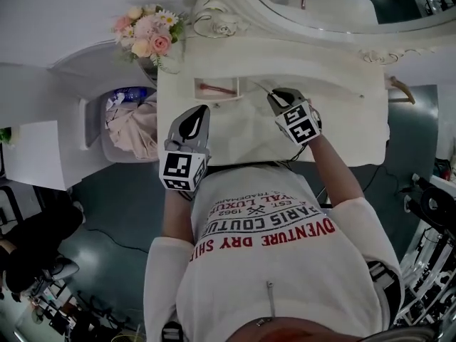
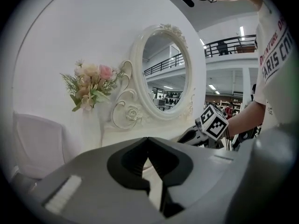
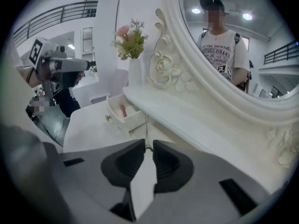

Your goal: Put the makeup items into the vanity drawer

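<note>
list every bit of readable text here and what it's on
"DVENTURE DRY SHI" on the person's t-shirt, ends cut off
"PARIS COUTU" same t-shirt
"EST. 1962" same t-shirt
Smallest shirt print and its mirror reflection: too blurred.
Marker cubes on left hand-held gripper and right hand-held gripper: patterns only, no words.

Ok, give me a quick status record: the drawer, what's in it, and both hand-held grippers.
drawer: small white vanity drawer, open
in drawer: slim pink-red makeup stick, lying flat
right hand-held gripper: shut on a thin dark stick, which points toward the drawer
left hand-held gripper: shut, nothing between the jaws, held near the front left of the white vanity top
task: the held stick is not yet in the drawer
</note>
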